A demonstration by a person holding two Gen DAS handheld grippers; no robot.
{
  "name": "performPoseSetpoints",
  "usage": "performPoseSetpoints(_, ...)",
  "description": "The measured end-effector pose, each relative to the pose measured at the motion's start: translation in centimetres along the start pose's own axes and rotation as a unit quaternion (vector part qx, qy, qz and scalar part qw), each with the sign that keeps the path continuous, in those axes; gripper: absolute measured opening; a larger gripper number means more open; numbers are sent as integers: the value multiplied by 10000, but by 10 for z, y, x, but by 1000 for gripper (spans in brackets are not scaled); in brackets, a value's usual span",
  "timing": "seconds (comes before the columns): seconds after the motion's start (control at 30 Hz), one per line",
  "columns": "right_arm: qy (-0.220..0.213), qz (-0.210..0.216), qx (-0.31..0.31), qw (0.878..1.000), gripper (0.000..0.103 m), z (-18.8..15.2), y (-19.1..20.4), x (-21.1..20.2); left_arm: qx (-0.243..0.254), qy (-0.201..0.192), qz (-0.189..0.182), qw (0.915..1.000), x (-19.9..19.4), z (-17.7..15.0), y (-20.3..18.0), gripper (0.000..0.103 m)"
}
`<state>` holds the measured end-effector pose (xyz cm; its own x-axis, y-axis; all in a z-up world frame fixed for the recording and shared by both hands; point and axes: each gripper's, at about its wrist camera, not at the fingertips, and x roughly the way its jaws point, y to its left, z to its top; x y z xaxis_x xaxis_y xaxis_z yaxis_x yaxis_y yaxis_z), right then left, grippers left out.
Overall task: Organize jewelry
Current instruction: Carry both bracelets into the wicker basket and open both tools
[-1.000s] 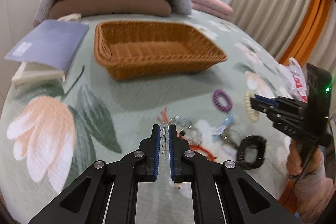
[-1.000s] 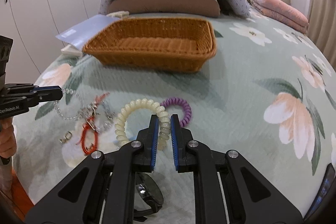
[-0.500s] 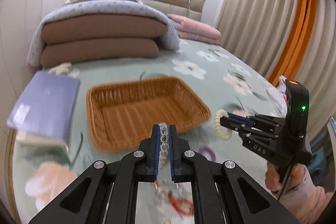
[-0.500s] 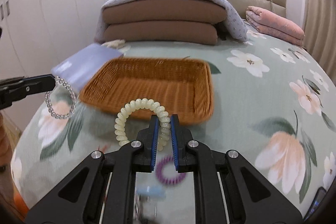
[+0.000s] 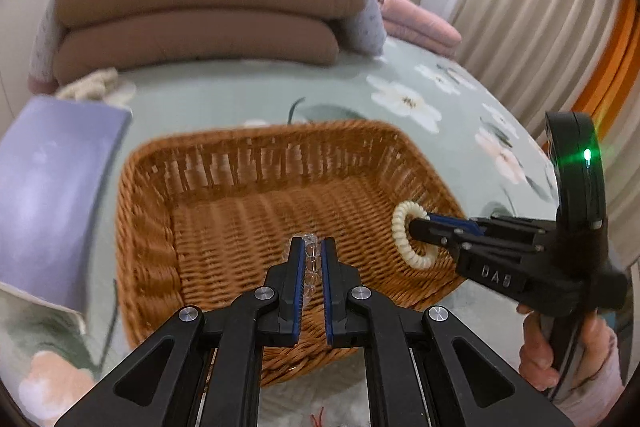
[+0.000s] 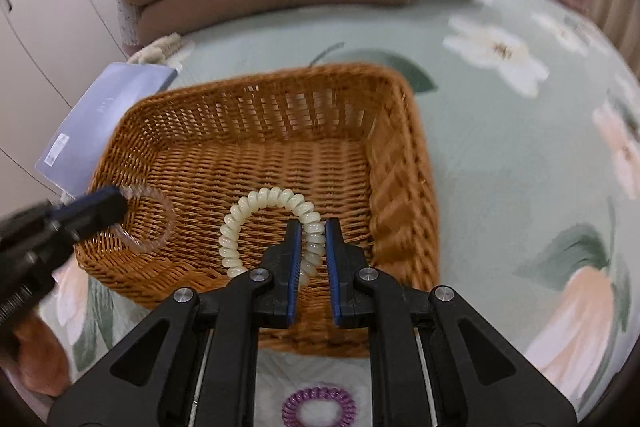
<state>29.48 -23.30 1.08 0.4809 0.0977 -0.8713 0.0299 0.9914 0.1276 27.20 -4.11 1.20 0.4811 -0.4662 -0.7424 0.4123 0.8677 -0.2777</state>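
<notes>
A brown wicker basket [image 5: 248,163] [image 6: 400,211] stands on the flowered bedspread. My left gripper [image 5: 310,247] is shut on a clear bead bracelet [image 5: 309,267] and holds it over the basket's near left part; the bracelet also shows in the right wrist view [image 6: 154,223]. My right gripper [image 6: 312,231] is shut on a cream spiral hair tie [image 6: 264,203] above the basket's right side; the hair tie also shows in the left wrist view [image 5: 404,235]. The basket floor looks bare.
A purple spiral hair tie [image 6: 320,407] lies on the bed in front of the basket. A lavender book [image 5: 48,183] lies left of it. Stacked brown cushions [image 5: 200,15] and a pink folded blanket [image 5: 416,23] are behind. A red cord [image 5: 318,417] lies near.
Both grippers have lifted their pieces off the bed and carried them forward, and they now hang over the basket. The loose jewelry pile has dropped out of sight below.
</notes>
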Motion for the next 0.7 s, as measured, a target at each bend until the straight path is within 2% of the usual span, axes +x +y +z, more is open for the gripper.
performPoseSetpoints(0.27, 65, 148, 192, 9997, 12, -6, -16, 13, -13, 117, -137, 9998, 4, -8, 3, 8)
performPoseSetpoints(0.4, 1, 88, 129, 9999, 12, -7, -13, 9, -36, 180, -152, 9997, 3, -13, 3, 15)
performPoseSetpoints(0.57, -628, 460, 248, 9967, 12, -21, -15, -29, 68, -2, -243, 9997, -17, -22, -1, 25)
performPoseSetpoints(0.7, -1204, 812, 79, 9894, 12, -42, -10, -58, 239, -281, -228, 9991, -44, -32, -9, 41)
